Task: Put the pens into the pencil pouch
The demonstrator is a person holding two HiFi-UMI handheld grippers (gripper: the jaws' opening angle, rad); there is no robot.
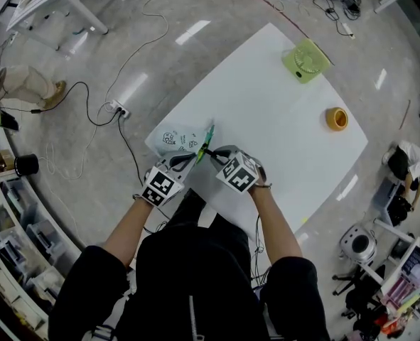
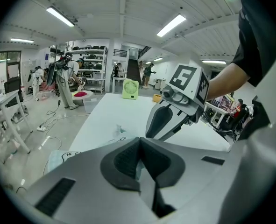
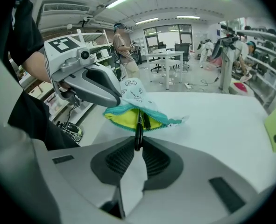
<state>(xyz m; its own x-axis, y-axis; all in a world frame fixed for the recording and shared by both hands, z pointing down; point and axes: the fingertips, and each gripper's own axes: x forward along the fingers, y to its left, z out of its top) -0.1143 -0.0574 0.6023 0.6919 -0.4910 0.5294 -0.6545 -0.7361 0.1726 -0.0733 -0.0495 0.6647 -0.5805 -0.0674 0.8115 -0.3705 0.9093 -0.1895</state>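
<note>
Black pen (image 3: 138, 129) sits clamped in the right gripper (image 3: 138, 146), its tip inside the open pencil pouch (image 3: 134, 93). Closed tight, the left gripper (image 2: 139, 148) pinches the pouch's fabric edge.

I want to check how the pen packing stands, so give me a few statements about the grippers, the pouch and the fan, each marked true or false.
1. The right gripper is shut on a black pen. True.
2. The pencil pouch is zipped shut. False: its mouth gapes open, showing the yellow lining.
3. The left gripper pinches the pouch's fabric. True.
4. The green fan is touching the pouch. False: it stands at the far end of the white table, well apart.
</note>
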